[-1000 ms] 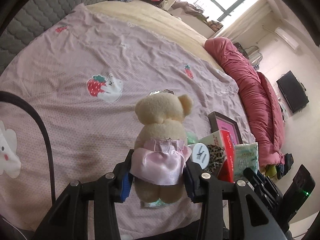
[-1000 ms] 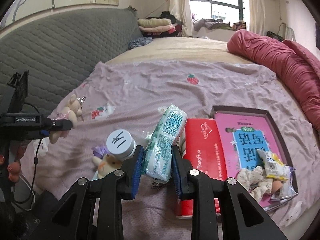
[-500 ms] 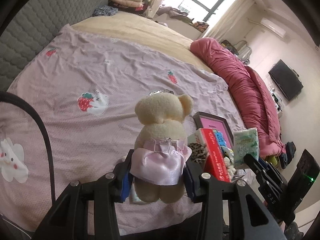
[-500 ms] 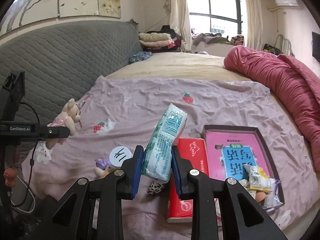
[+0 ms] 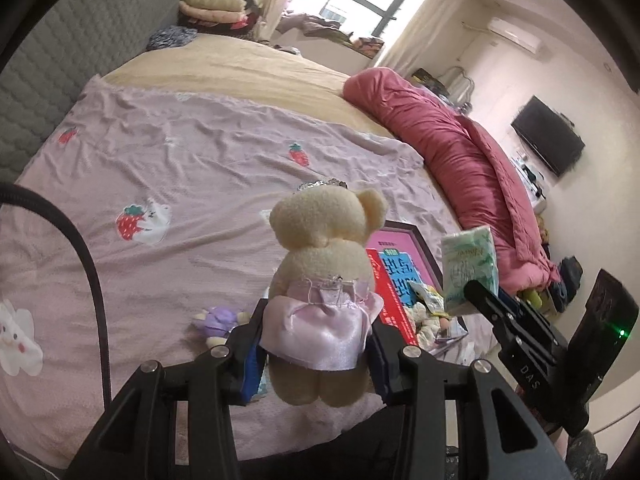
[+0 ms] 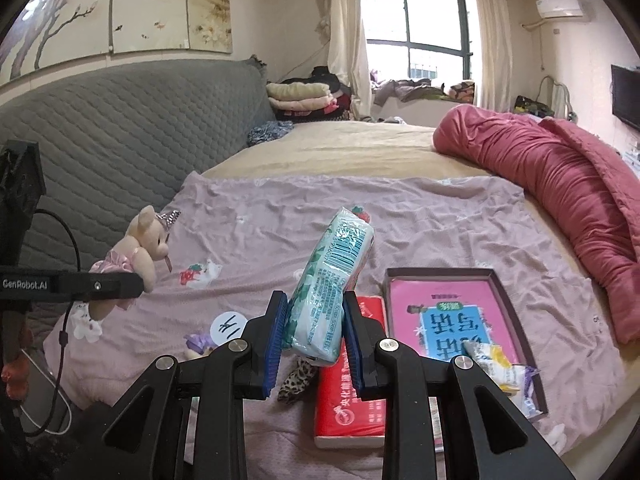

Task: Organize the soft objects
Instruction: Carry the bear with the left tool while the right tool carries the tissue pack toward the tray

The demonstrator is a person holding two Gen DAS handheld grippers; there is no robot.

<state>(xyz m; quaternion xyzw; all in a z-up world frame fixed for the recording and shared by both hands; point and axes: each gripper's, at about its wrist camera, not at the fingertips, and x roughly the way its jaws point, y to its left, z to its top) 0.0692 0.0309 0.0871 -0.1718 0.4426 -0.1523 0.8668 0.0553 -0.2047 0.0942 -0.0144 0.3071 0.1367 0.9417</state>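
Observation:
My left gripper is shut on a cream teddy bear in a lilac satin skirt, held upright above the pink bedspread. From the right wrist view the same teddy bear hangs at the left with a silver crown. My right gripper is shut on a green-and-white tissue pack, tilted up and to the right; that tissue pack also shows at the right of the left wrist view. A small purple plush lies on the bedspread below.
A red tissue box and a dark-framed tray with a pink book and snack packets lie at the bed's near right. A white labelled lid and a leopard-print scrap lie nearby. A rolled red quilt runs along the right.
Both grippers have risen with their loads, so the bed and the things on it look farther below. The left view has rolled, and the white lid near the bear is out of sight.

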